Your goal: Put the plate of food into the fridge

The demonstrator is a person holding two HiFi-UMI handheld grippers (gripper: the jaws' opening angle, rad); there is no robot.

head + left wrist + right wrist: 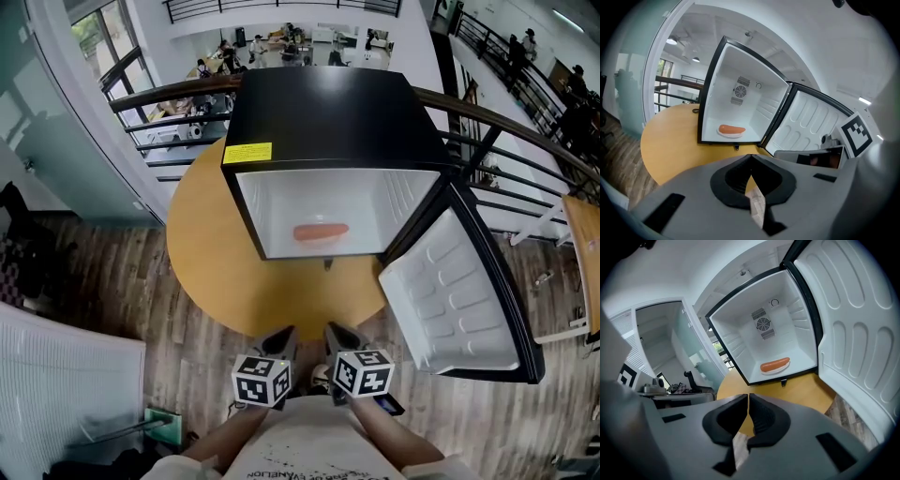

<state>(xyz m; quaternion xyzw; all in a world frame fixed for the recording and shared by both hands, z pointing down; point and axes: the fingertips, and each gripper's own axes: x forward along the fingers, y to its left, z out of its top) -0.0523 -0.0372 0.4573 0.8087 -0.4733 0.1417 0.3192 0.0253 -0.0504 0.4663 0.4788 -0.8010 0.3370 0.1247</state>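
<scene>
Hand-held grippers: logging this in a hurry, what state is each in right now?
Left hand-held gripper: closed, holding nothing.
Right hand-held gripper: closed, holding nothing.

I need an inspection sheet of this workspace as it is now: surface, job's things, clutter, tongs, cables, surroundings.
surface: round wooden table, carrying the fridge.
job's things: black fridge, its door wide open; plate of food lies inside on the fridge floor.
clutter: nothing seen.
tongs: left tongs shut, empty; right tongs shut, empty; both short of the table.
cables: nothing seen.
surroundings: wooden floor, curved railing behind the table, people on a lower level.
</scene>
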